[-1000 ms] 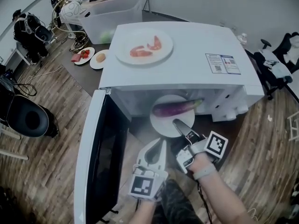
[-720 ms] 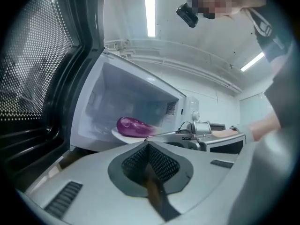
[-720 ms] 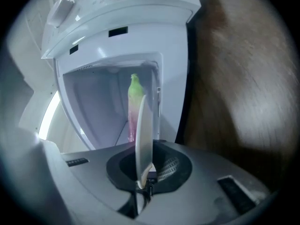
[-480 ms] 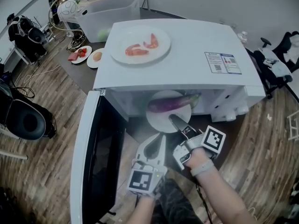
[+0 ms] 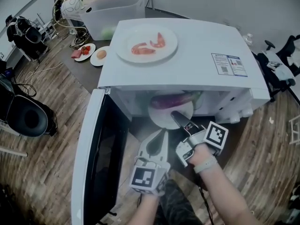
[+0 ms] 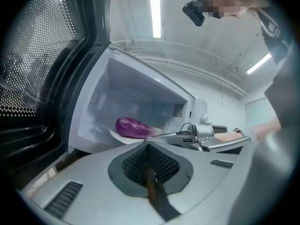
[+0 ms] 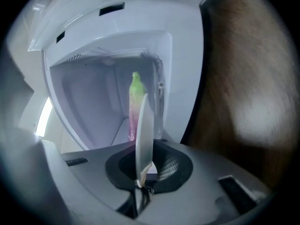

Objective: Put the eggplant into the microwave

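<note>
While it lies lengthwise on a white plate (image 5: 161,120), the eggplant (image 5: 172,100) is already partly under the front edge of the microwave (image 5: 197,64), just inside the open cavity.

Item: eggplant, one. Long and slim, with glossy deep-purple skin. The head view shows a green stem end pointing to the picture's right. The left gripper view shows the rounded blunt end (image 6: 132,127) with a bright sheen. In the right gripper view it (image 7: 135,102) pales from purple-pink to light green at the tip.

Support: white plate, round, with its far half in the cavity and its near rim outside.

Right gripper (image 5: 177,117): the jaws have just been opening slightly, yet the plate's thin rim (image 7: 143,135) is still pinched edge-on between them.

Left gripper (image 5: 163,133): the jaws are pressed together with nothing between them. It is held beside the right one, short of the plate.

Door (image 5: 91,158): swung fully open to the picture's left, dark mesh window facing inward.

On the microwave's top: large plate (image 5: 123,50) bearing pink shrimp-like pieces (image 5: 150,45).
</note>
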`<state>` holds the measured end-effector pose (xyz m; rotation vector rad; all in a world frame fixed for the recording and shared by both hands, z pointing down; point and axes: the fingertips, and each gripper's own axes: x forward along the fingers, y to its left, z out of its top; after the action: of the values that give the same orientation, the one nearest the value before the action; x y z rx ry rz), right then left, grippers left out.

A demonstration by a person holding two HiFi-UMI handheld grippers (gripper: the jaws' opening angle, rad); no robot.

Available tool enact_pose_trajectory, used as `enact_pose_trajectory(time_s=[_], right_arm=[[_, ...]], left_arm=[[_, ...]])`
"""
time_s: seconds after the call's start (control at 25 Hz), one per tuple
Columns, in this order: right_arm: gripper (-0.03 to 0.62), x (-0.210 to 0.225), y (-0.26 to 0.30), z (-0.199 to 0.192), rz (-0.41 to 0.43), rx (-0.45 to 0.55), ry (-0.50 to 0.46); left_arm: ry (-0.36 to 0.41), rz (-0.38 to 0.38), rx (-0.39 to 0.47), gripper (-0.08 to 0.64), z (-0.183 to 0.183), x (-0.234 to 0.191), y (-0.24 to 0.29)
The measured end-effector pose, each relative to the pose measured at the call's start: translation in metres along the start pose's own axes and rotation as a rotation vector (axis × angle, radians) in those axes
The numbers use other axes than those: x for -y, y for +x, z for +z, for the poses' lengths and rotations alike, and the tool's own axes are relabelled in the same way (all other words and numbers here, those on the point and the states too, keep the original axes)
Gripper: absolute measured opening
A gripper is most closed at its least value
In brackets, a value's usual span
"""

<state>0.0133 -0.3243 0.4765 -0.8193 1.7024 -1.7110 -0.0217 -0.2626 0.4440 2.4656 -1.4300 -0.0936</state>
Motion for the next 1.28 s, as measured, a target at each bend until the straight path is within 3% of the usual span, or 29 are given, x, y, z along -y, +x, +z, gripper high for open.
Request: enact_pose_trajectory(time_s=[0.16, 0.36, 0.52, 1.04, 1.08, 1.2, 1.28], right_arm=[[0.064, -0.007, 0.004, -0.006, 0.017, -0.073, -0.057], [0.065, -0.009, 0.004, -0.02, 0.026, -0.145, -0.11], [0.129, -0.015, 0.0, -0.03, 0.048, -0.179, -0.133], [0.132, -0.01, -0.038, -0.039, -0.007, -0.201, -0.218], [0.128, -0.01, -0.042, -0.038, -0.011, -0.197, -0.233], [0.025, -0.013, -0.048, -0.035, -0.02, -0.179, -0.317], [0.0, -0.012, -0.052, -0.033, -0.059, -0.171, -0.421]], left_arm=[[-0.012, 0.003, 0.008, 0.0, 0.001, -0.002, 0.002], [-0.016, 0.008, 0.013, 0.0, 0.001, -0.003, 0.002], [-0.019, 0.013, 0.013, 0.0, 0.002, -0.005, 0.003], [-0.035, 0.026, 0.014, 0.0, 0.001, -0.01, 0.006], [-0.039, 0.027, 0.015, 0.0, 0.001, -0.011, 0.007], [-0.038, 0.027, 0.017, 0.0, 0.001, -0.011, 0.007], [-0.033, 0.027, 0.013, 0.0, 0.0, -0.011, 0.006]])
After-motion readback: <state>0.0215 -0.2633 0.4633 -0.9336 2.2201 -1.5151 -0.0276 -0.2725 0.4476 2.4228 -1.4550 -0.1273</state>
